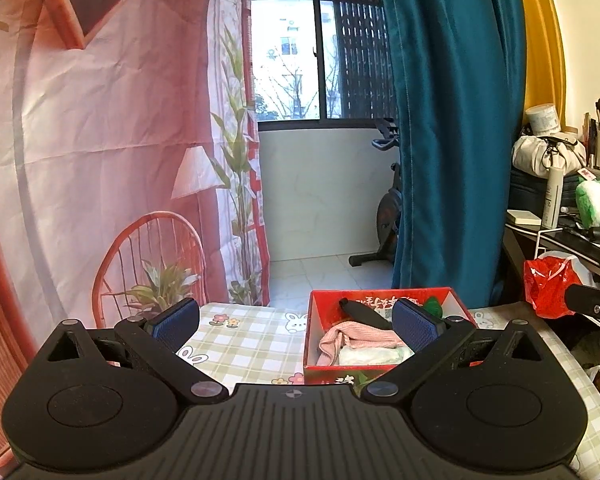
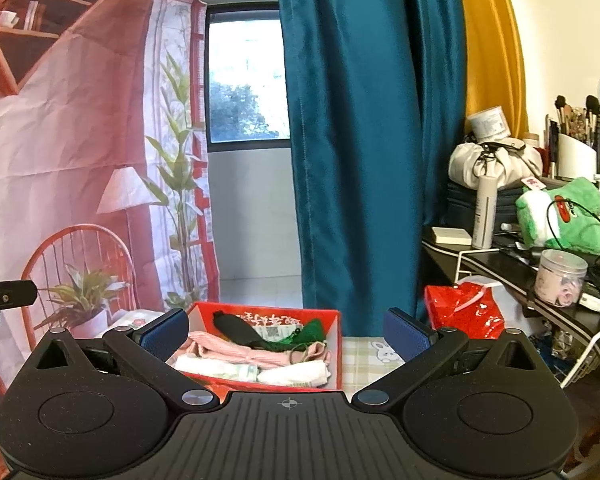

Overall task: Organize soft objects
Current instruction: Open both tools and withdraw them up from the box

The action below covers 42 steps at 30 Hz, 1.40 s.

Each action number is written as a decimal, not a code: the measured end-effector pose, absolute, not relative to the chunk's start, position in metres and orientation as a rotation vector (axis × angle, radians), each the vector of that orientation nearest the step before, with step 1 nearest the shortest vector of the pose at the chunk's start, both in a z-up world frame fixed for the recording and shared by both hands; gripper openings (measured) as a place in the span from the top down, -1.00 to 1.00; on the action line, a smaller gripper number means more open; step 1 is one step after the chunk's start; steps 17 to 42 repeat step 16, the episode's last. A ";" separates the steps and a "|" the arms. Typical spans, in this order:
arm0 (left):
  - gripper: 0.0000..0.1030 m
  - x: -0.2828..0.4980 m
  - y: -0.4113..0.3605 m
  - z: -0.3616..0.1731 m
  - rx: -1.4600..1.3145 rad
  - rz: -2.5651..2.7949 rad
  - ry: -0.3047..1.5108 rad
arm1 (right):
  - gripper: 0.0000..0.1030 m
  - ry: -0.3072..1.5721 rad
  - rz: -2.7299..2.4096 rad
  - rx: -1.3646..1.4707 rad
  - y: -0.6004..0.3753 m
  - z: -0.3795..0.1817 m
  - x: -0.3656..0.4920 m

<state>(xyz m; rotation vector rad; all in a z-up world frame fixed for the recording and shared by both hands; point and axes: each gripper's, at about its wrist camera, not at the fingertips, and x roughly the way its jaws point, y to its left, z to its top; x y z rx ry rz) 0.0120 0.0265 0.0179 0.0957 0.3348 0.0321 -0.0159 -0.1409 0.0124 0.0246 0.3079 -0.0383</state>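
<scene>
A red cardboard box (image 2: 336,344) with an open top sits on a table covered by a pale green checked cloth with bunny and flower prints (image 1: 244,344). Inside the box lie soft things packed close together: a pink ribbed knit garment (image 2: 236,350) across the middle, white folded cloths (image 2: 292,374) along the near wall, a black fabric piece (image 2: 236,330) on top of the pink one, and a dark green cloth (image 2: 314,330) toward the far right corner.

The left gripper (image 1: 296,322) hangs above the table with its blue-padded fingers (image 1: 176,322) spread wide, nothing between them; the box is in front of it, to the right, partly behind the right finger. The right gripper (image 2: 286,332) is likewise wide apart and empty, with the box straight ahead between its fingers (slightly left of centre).

Behind the table hang a teal curtain (image 2: 360,140) and a printed pink backdrop showing a chair and plants (image 1: 100,160). To the right, a dark side desk (image 2: 500,256) carries a green plush toy (image 2: 560,216), and a crumpled red plastic bag (image 2: 464,312) sits beside the table.
</scene>
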 end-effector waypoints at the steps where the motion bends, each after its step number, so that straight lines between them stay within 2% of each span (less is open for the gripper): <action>1: -1.00 0.012 0.027 0.018 0.096 0.032 0.336 | -0.99 0.308 -0.042 0.025 -0.142 0.012 -0.016; 42: -1.00 0.012 0.024 0.015 0.092 0.028 0.345 | -0.99 0.319 -0.063 0.021 -0.147 0.011 -0.014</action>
